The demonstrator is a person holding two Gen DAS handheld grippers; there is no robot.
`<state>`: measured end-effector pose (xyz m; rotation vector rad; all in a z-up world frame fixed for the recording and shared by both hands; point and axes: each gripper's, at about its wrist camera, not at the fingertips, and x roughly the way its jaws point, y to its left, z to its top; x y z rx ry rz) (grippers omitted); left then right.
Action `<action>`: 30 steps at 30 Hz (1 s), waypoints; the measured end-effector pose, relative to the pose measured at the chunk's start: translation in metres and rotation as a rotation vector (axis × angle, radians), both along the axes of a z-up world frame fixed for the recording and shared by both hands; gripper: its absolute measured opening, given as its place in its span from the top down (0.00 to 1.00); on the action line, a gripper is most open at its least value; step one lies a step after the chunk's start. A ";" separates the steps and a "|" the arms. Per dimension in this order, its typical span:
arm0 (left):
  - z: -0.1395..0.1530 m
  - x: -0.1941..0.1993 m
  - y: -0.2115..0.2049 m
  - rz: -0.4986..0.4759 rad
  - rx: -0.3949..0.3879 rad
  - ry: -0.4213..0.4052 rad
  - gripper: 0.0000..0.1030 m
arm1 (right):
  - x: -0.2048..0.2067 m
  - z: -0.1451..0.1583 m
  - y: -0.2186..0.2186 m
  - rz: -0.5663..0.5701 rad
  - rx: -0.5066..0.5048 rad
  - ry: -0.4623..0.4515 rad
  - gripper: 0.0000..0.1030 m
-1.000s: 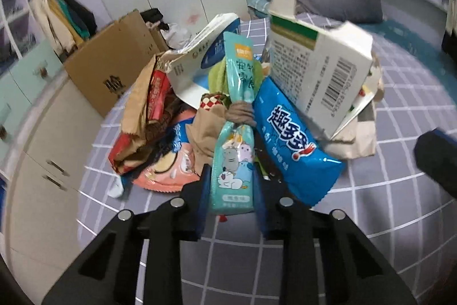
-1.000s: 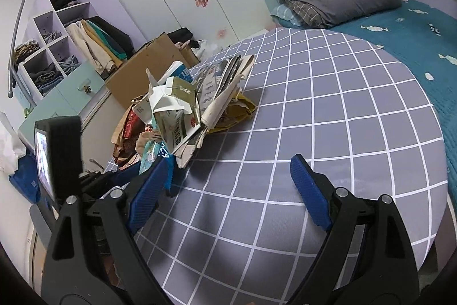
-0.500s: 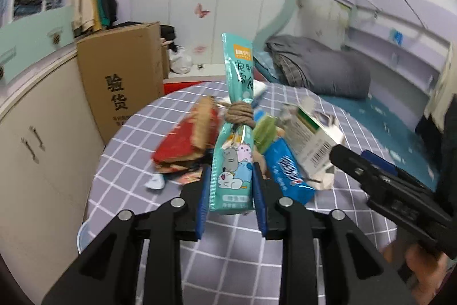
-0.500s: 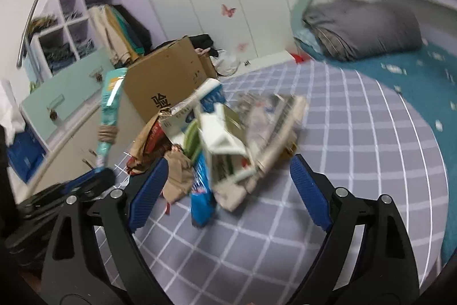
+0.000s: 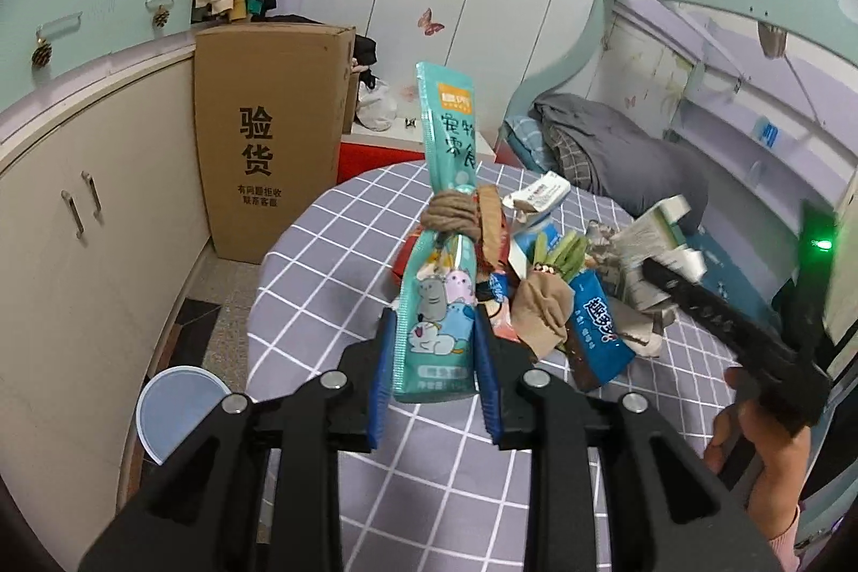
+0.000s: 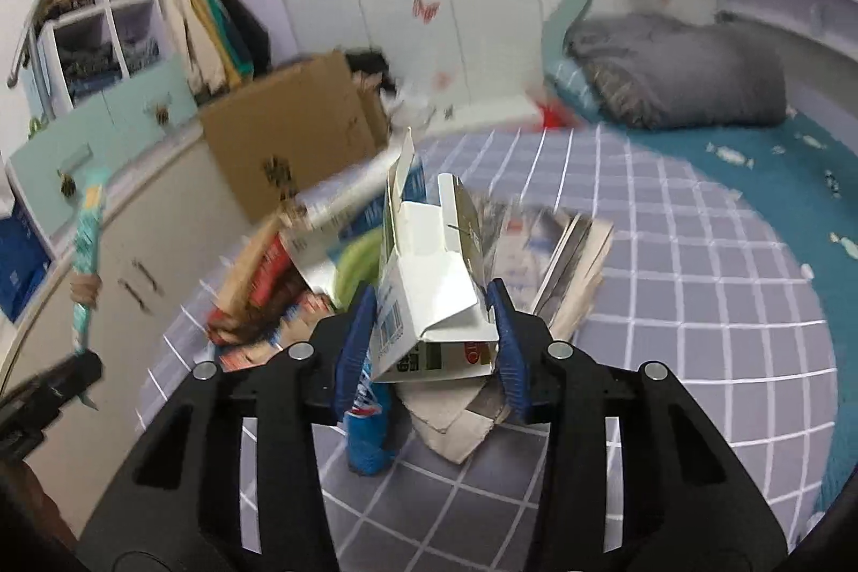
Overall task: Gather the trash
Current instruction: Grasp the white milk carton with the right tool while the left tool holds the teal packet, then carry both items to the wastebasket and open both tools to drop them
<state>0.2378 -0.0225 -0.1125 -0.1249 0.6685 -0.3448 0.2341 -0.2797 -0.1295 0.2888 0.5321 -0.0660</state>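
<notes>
- Holding a teal snack pouch [image 5: 437,298] upright between its blue pads, the left gripper [image 5: 433,376] is clamped on the pouch's lower end, lifted clear of the checked table [image 5: 322,272].
- A knot of brown twine [image 5: 448,215] binds the pouch around its middle.
- The right gripper [image 6: 429,341] is closed on a torn white carton [image 6: 429,298], its jaws pressing the carton's two sides, with the carton at or just above the heap.
- By the look of it, the step in hand is picking: each tool has one piece of rubbish, and nothing has been dropped off yet.
- The rest of the trash pile [image 5: 541,288] lies on the table: a blue wrapper [image 5: 598,331], red and brown packets, folded newspapers [image 6: 563,261] and a crumpled brown paper.
- A pale blue round bin or lid [image 5: 177,406] sits on the floor beside the table's left edge; whether it is open, and what is in it, cannot be told.
- A tall cardboard box [image 5: 268,132] stands against the cabinets behind the table; its contents are hidden.
- The next move probably calls for carrying both pieces to a container and parting the jaws over it, then returning for the heap.
</notes>
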 end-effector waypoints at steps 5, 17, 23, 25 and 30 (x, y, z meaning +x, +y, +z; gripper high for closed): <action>0.002 -0.006 0.025 0.012 -0.068 -0.002 0.74 | -0.019 0.031 0.036 0.076 -0.024 -0.082 0.59; -0.025 -0.025 0.128 0.210 -0.071 0.039 0.74 | 0.008 0.001 0.208 0.512 0.057 0.036 0.59; -0.059 -0.029 0.191 0.334 -0.081 0.126 0.74 | 0.022 -0.030 0.285 0.624 0.028 0.109 0.59; -0.071 -0.028 0.209 0.366 -0.059 0.152 0.74 | 0.025 -0.039 0.300 0.650 0.027 0.133 0.59; -0.099 -0.016 0.244 0.431 -0.053 0.231 0.74 | 0.038 -0.062 0.331 0.678 0.010 0.175 0.59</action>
